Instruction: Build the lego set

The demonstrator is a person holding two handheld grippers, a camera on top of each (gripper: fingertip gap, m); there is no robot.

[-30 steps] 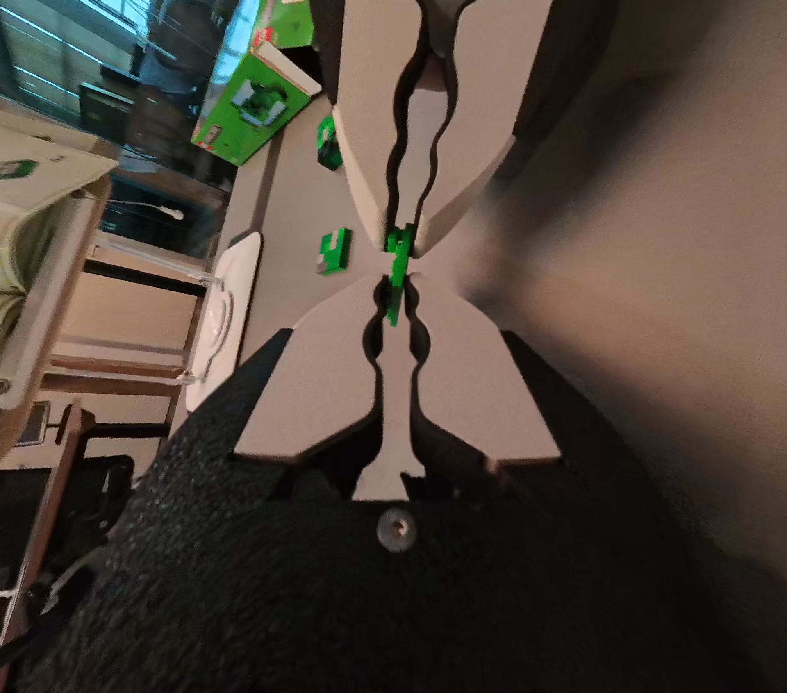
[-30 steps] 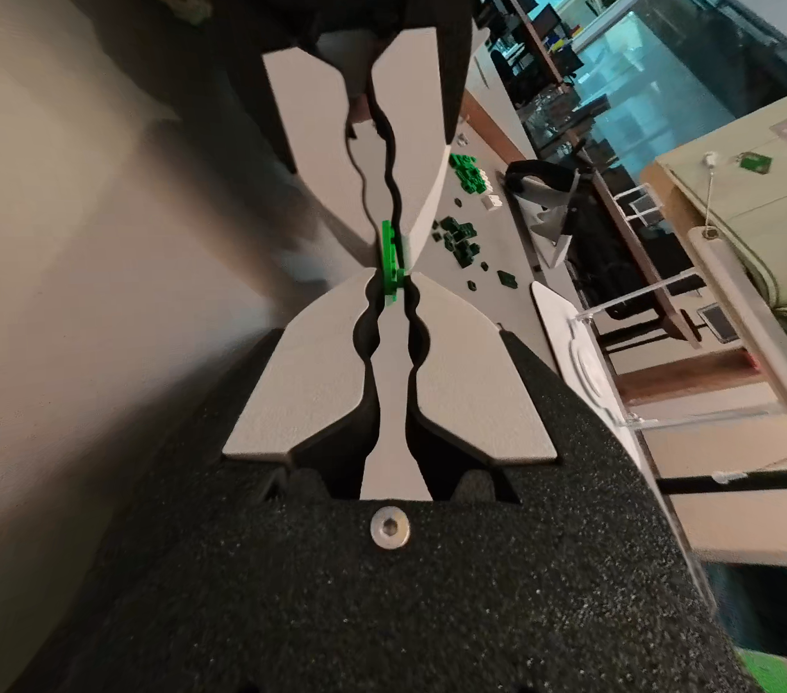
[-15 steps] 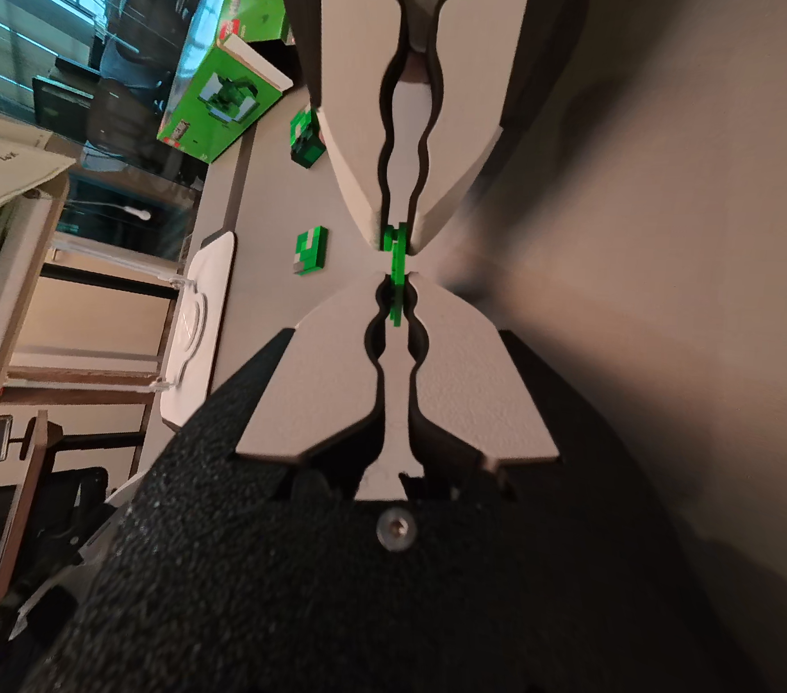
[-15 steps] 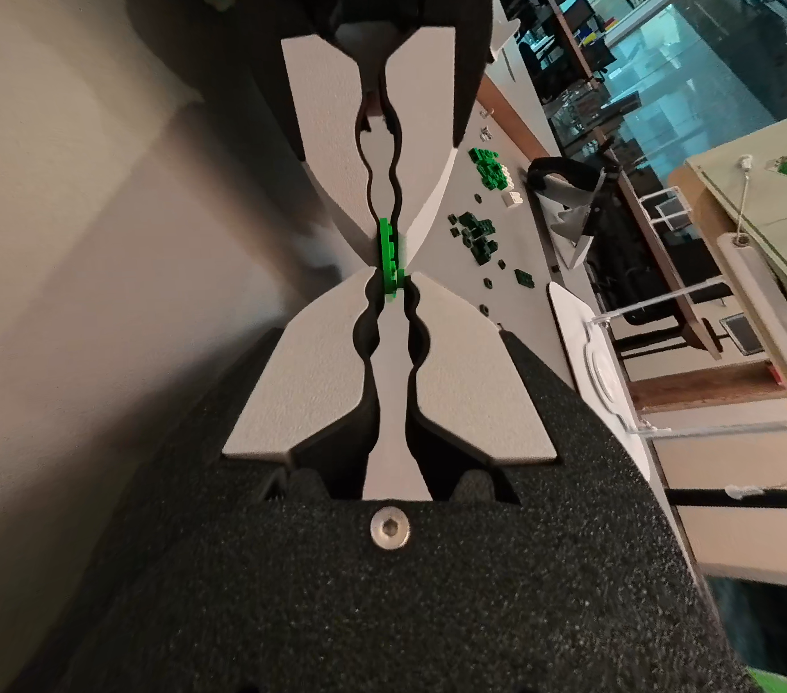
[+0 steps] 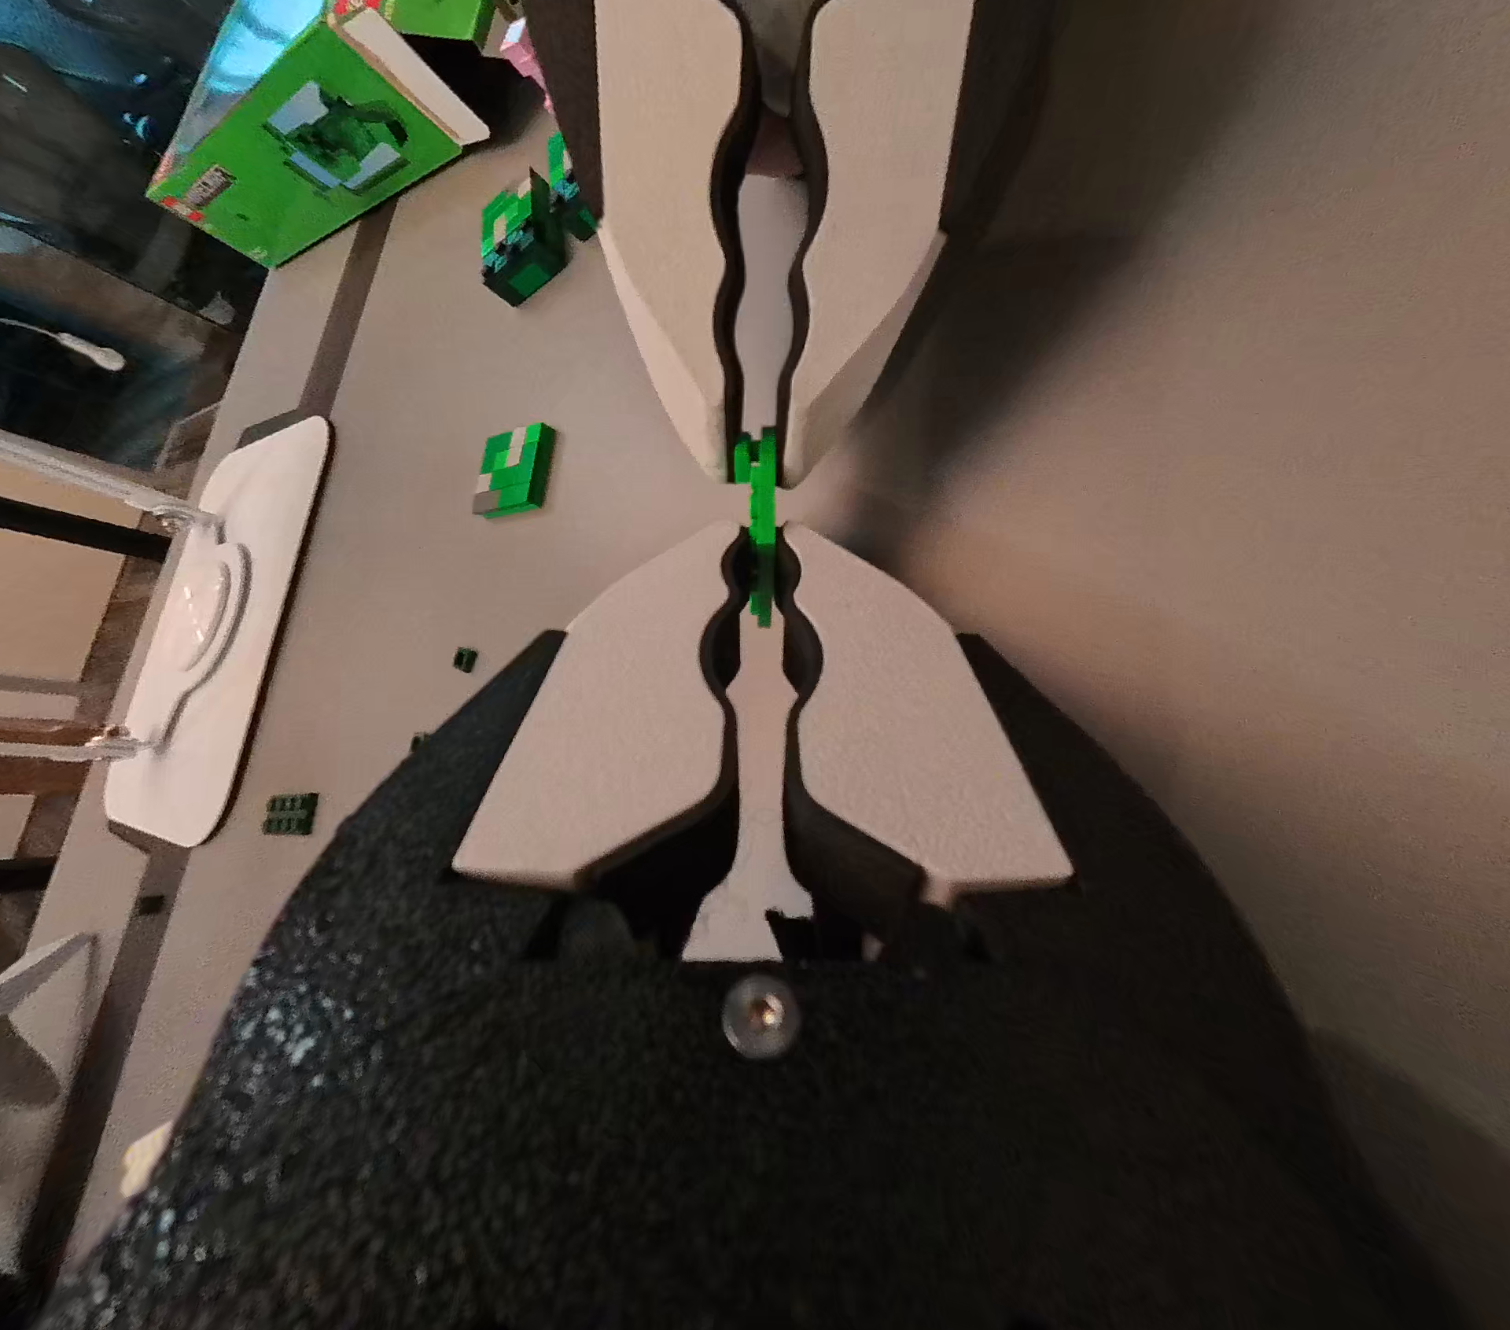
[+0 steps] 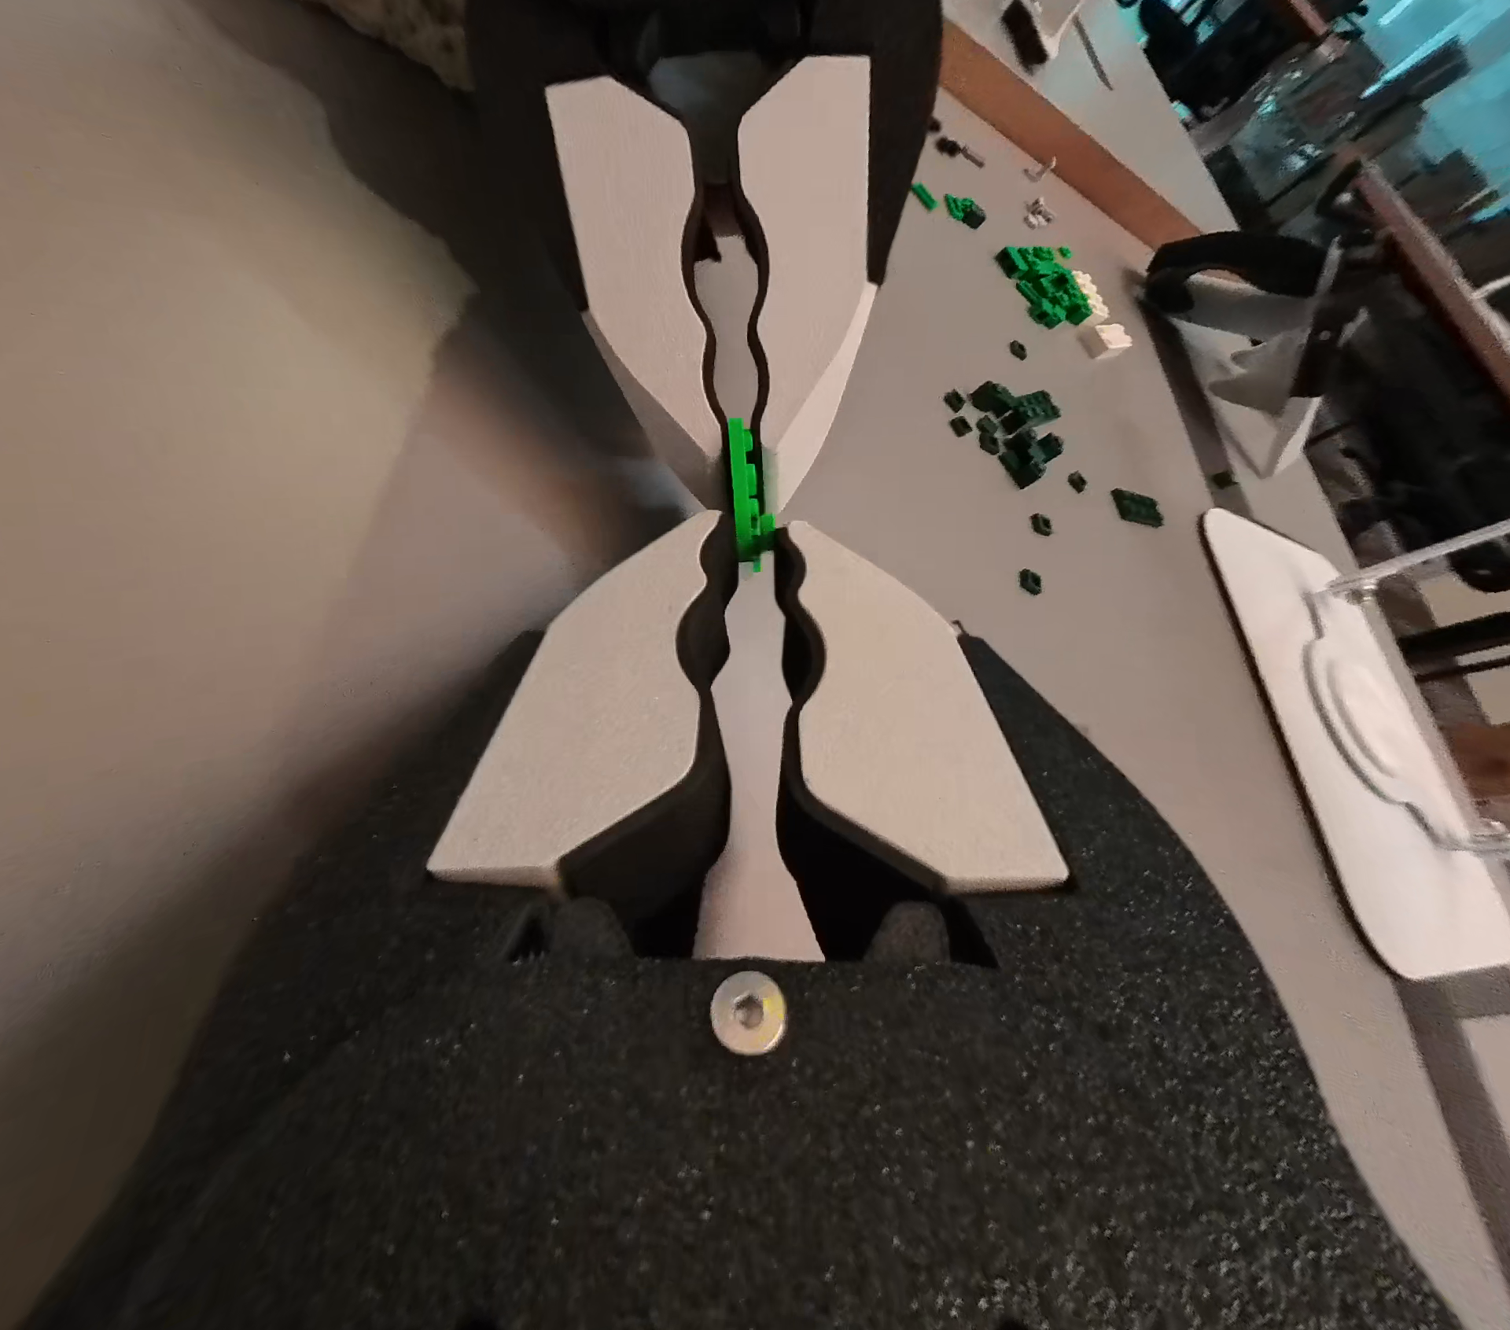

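Observation:
My left gripper [image 5: 760, 543] is shut on a thin bright green lego plate [image 5: 762, 555], held edge-on above the grey table [image 5: 425, 555]. My right gripper [image 6: 748, 539] faces it tip to tip and is shut on a small bright green piece [image 6: 766, 527] that lies against the plate's studded side [image 6: 742, 474]. In the left wrist view the right gripper [image 5: 756, 469] hangs at the top; in the right wrist view the left gripper [image 6: 739, 465] does.
On the left side stand a green lego box [image 5: 327, 89], a partly built green model [image 5: 531, 237], a flat green assembly [image 5: 515, 469] and a white stand base [image 5: 221, 629]. On the right side lie loose dark green bricks [image 6: 1013, 433], a bright green pile [image 6: 1046, 286] and a white brick [image 6: 1107, 339]. Less than 4 cm separates the two grippers' tips. From either gripper's tips it is about 20 centimetres to the partly built green model [image 5: 531, 237].
Both grippers stay shut and tip to tip on the green pieces. Both views have swung, so more of the table and its loose parts shows.

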